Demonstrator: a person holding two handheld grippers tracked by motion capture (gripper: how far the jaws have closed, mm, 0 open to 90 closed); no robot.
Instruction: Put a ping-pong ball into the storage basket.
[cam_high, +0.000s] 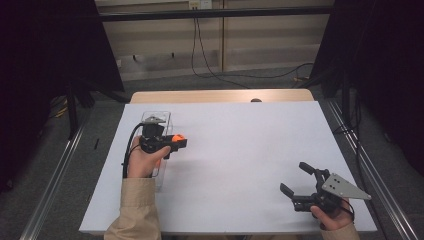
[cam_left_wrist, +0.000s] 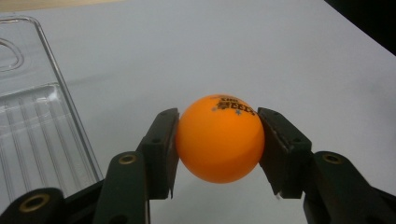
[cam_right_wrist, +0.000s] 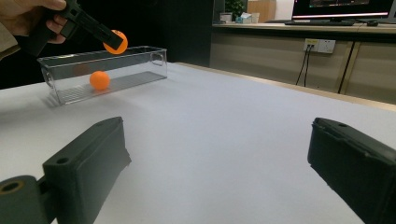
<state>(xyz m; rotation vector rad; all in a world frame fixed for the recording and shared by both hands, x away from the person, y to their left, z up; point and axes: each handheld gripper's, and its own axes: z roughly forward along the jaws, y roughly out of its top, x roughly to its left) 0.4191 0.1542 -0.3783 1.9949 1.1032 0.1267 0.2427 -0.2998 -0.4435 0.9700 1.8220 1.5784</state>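
Gripping orange ball (cam_left_wrist: 218, 137), left gripper (cam_left_wrist: 218, 154) raised

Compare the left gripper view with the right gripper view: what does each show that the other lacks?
Left gripper view alone: black print on the held orange ball, pressed between the left gripper's jaws. Right gripper view alone: a second orange ball lying inside the clear bin, the right gripper with jaws apart and nothing between them, and the person's hand. Both: the held ball, the bin and the white table sheet.
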